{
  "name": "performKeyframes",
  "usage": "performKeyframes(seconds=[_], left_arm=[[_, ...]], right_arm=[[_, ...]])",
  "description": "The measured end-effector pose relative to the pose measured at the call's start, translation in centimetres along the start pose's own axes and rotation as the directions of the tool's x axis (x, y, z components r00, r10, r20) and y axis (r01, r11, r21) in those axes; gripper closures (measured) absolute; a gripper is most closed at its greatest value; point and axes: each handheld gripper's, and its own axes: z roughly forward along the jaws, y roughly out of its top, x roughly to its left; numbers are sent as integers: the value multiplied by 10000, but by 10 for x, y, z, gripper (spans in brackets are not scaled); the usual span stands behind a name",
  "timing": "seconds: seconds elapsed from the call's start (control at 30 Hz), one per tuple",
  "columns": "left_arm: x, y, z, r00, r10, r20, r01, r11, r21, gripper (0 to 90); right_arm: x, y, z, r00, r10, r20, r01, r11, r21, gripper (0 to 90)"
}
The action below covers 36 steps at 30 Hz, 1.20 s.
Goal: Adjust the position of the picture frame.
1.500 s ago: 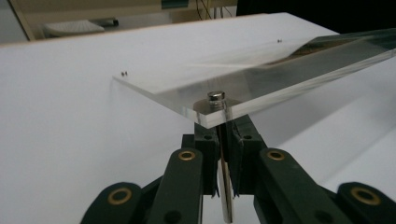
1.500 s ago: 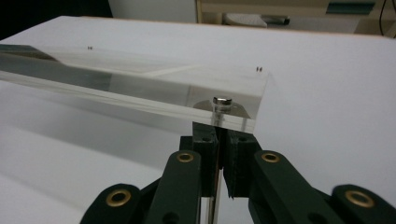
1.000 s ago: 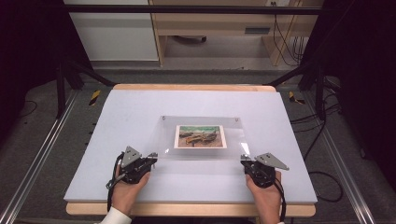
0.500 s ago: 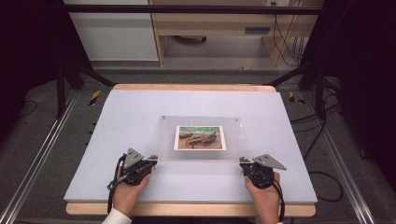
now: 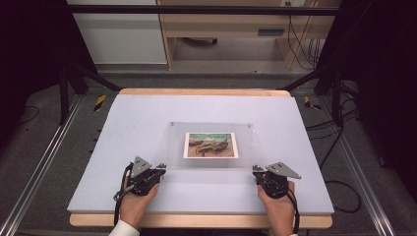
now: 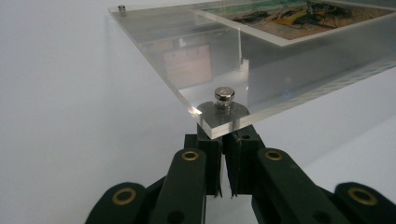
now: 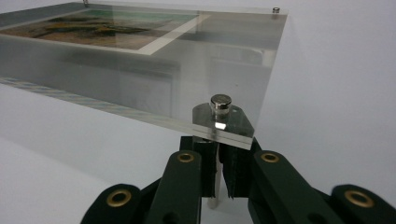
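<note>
Clear acrylic frame [image 5: 211,145] with print [image 5: 211,145] lay flat mid-table [image 5: 147,113]. Judged rigid, slick, scratch-prone; best held at the edges by the corner standoffs. Gripper views showed the near standoffs [image 6: 224,95], barely specks from above. Left gripper [image 6: 223,154] and right gripper [image 7: 218,156] sat at the near corners, jaws almost closed; whether pinching the posts underneath, can't tell.

A clear rectangular acrylic frame [image 5: 211,145] holding a colourful painted picture [image 5: 211,145] is lying flat at the table's centre.
</note>
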Motion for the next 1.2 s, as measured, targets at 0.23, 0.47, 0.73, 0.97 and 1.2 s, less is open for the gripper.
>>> performKeyframes(seconds=[0.23, 0.47, 0.73, 0.97, 1.2], left_arm=[[-1, 0, 1, 10000, 14, 13, -14, 10000, -27, 843], [-1, 0, 0, 10000, 11, 52, -12, 10000, 30, 837], [5, 0, -9, 9969, -494, 606, 461, 9974, 555, 458], [6, 6, -21, 9947, -538, 880, 518, 9984, 246, 289], [17, 14, -29, 9917, -887, 936, 924, 9951, -361, 155]], right_arm=[[-1, 1, 0, 10000, 21, 40, -21, 10000, -27, 849], [-2, 0, 1, 10000, 56, -51, -56, 10000, 20, 841], [-5, -1, -4, 9963, 233, -828, -161, 9962, 859, 444], [-10, 1, -19, 9972, 53, -743, 11, 9963, 856, 266], [-21, 7, -27, 9973, 336, -655, -305, 9984, 475, 172]])
